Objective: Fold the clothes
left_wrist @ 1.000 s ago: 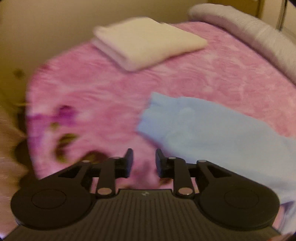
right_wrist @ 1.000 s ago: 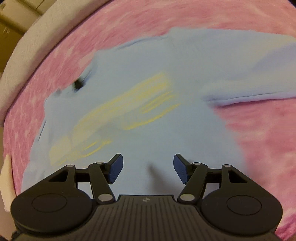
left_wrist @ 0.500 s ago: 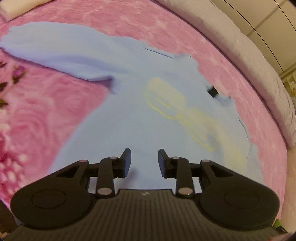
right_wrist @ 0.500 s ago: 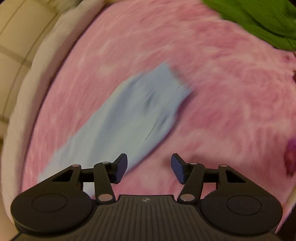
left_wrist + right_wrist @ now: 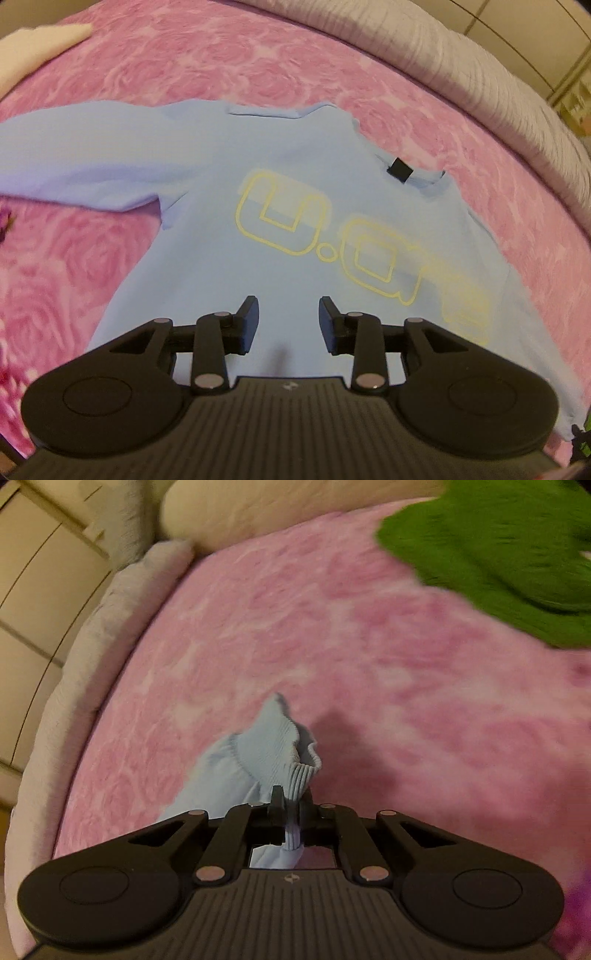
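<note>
A light blue sweatshirt (image 5: 207,206) with yellow outlined letters lies spread flat on the pink bedspread (image 5: 55,258), one sleeve stretched to the left. My left gripper (image 5: 288,317) hovers open over its lower body with nothing between the fingers. In the right wrist view, my right gripper (image 5: 291,808) is shut on the ribbed cuff (image 5: 280,749) of the sweatshirt's other sleeve, and the cuff bunches up in front of the jaws.
A folded cream cloth (image 5: 33,48) lies at the far left of the bed. A green garment (image 5: 509,554) lies at the far right. A grey-white padded edge (image 5: 480,74) borders the bed, with pale cabinet fronts (image 5: 29,590) beyond it.
My right gripper has moved along the sleeve to the cuff and shut on it. My left gripper swung from the left sleeve to the sweatshirt's body and stayed open.
</note>
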`<state>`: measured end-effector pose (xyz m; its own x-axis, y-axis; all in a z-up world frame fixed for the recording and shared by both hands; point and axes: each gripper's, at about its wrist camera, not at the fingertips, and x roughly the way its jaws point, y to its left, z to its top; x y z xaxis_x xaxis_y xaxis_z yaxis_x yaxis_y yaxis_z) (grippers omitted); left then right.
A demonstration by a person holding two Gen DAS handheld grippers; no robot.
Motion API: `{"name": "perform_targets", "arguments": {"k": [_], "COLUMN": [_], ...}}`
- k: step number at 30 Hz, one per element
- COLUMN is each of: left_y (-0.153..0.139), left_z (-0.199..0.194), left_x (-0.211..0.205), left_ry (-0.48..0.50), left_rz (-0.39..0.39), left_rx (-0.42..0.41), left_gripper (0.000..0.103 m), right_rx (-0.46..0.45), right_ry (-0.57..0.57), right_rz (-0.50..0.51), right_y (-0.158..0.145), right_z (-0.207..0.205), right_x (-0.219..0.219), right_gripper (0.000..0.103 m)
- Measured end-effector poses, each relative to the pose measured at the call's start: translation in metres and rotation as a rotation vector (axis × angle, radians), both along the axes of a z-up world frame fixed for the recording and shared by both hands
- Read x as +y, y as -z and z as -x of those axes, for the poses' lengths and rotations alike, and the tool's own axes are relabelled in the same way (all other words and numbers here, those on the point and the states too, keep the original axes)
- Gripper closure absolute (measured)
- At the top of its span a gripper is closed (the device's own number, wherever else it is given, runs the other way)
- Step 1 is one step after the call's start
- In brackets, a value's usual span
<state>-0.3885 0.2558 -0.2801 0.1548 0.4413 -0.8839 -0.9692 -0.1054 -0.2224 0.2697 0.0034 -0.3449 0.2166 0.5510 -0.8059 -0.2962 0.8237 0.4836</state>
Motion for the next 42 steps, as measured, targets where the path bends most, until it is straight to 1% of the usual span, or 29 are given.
{"name": "perform_targets", "arguments": {"k": [1, 2, 3, 5, 8, 9, 12, 15, 17, 18, 19, 20, 21, 23, 24, 25, 26, 27, 28, 31, 33, 34, 35, 36, 37, 38, 39, 40, 42], "left_y": [0.001, 0.004, 0.006, 0.008, 0.009, 0.009, 0.012, 0.016, 0.018, 0.02, 0.022, 0.025, 0.028, 0.035, 0.038, 0.04, 0.044, 0.045, 0.046, 0.049, 0.055, 0.061, 0.069, 0.076, 0.084, 0.089, 0.092, 0.094, 0.094], "left_z": [-0.002, -0.001, -0.001, 0.002, 0.005, 0.005, 0.004, -0.006, -0.014, -0.02, -0.025, -0.03, -0.033, -0.038, -0.04, -0.041, -0.04, -0.04, -0.04, -0.043, -0.047, -0.049, -0.049, -0.05, -0.051, -0.052, -0.052, -0.052, -0.054], "left_x": [0.002, 0.004, 0.006, 0.014, 0.032, 0.041, 0.067, 0.102, 0.127, 0.14, 0.153, 0.165, 0.176, 0.199, 0.21, 0.22, 0.232, 0.243, 0.254, 0.281, 0.298, 0.305, 0.309, 0.314, 0.315, 0.315, 0.314, 0.313, 0.31], "left_ry": [0.014, 0.023, 0.033, 0.052, 0.099, 0.125, 0.201, 0.264, 0.314, 0.346, 0.383, 0.419, 0.445, 0.498, 0.524, 0.538, 0.557, 0.58, 0.604, 0.678, 0.734, 0.768, 0.797, 0.825, 0.856, 0.876, 0.884, 0.892, 0.893], "left_rz": [0.003, 0.014, 0.024, 0.04, 0.061, 0.069, 0.093, 0.082, 0.056, 0.045, 0.032, 0.022, 0.014, -0.001, -0.008, -0.02, -0.032, -0.045, -0.059, -0.102, -0.107, -0.082, -0.059, -0.036, -0.02, -0.017, -0.033, -0.049, -0.12], "left_rx": [0.011, 0.024, 0.037, 0.054, 0.083, 0.091, 0.113, 0.118, 0.114, 0.114, 0.112, 0.108, 0.112, 0.121, 0.126, 0.13, 0.123, 0.115, 0.107, 0.103, 0.095, 0.09, 0.092, 0.094, 0.08, 0.064, 0.057, 0.049, 0.044], "left_gripper": [0.073, 0.073, 0.073, 0.073, 0.073, 0.073, 0.072, 0.071, 0.071, 0.072, 0.073, 0.074, 0.081, 0.085, 0.084, 0.085, 0.083, 0.074, 0.069, 0.066, 0.053, 0.053, 0.057, 0.066, 0.073, 0.086, 0.093, 0.095, 0.096], "right_rx": [0.017, 0.035, 0.017, -0.09, -0.21, -0.226, -0.19, -0.18, -0.173, -0.169, -0.169, -0.174, -0.18, -0.197, -0.209, -0.222, -0.234, -0.241, -0.238, -0.222, -0.196, -0.181, -0.17, -0.167, -0.167, -0.168, -0.17, -0.191, -0.258], "right_ry": [-0.029, -0.061, -0.066, -0.056, -0.103, -0.162, -0.452, -0.718, -0.894, -0.982, -1.048, -1.089, -1.125, -1.18, -1.194, -1.208, -1.223, -1.239, -1.251, -1.284, -1.317, -1.339, -1.36, -1.379, -1.398, -1.405, -1.41, -1.4, -1.341], "right_rz": [0.061, 0.128, 0.15, 0.202, 0.205, 0.188, 0.143, 0.106, 0.08, 0.066, 0.051, 0.032, 0.013, -0.016, -0.024, -0.032, -0.04, -0.041, -0.039, -0.037, -0.044, -0.043, -0.038, -0.036, -0.036, -0.04, -0.046, -0.066, -0.098], "right_y": [0.005, 0.01, 0.007, -0.013, -0.041, -0.047, -0.05, -0.04, -0.032, -0.029, -0.025, -0.023, -0.021, -0.017, -0.015, -0.013, -0.011, -0.008, -0.003, 0.011, 0.023, 0.027, 0.032, 0.035, 0.037, 0.037, 0.037, 0.035, 0.029], "right_z": [0.001, 0.002, 0.004, 0.007, 0.008, 0.011, 0.033, 0.085, 0.122, 0.14, 0.158, 0.176, 0.193, 0.22, 0.229, 0.237, 0.245, 0.248, 0.249, 0.252, 0.255, 0.258, 0.262, 0.264, 0.266, 0.267, 0.269, 0.268, 0.264], "right_x": [0.004, 0.009, 0.013, 0.025, 0.047, 0.064, 0.131, 0.21, 0.263, 0.289, 0.312, 0.331, 0.35, 0.382, 0.395, 0.407, 0.42, 0.432, 0.443, 0.469, 0.481, 0.485, 0.489, 0.491, 0.491, 0.49, 0.489, 0.485, 0.473], "right_gripper": [0.071, 0.068, 0.068, 0.065, 0.056, 0.053, 0.053, 0.053, 0.058, 0.065, 0.068, 0.069, 0.069, 0.068, 0.066, 0.057, 0.054, 0.053, 0.051, 0.045, 0.045, 0.045, 0.045, 0.057, 0.081, 0.09, 0.096, 0.097, 0.099]}}
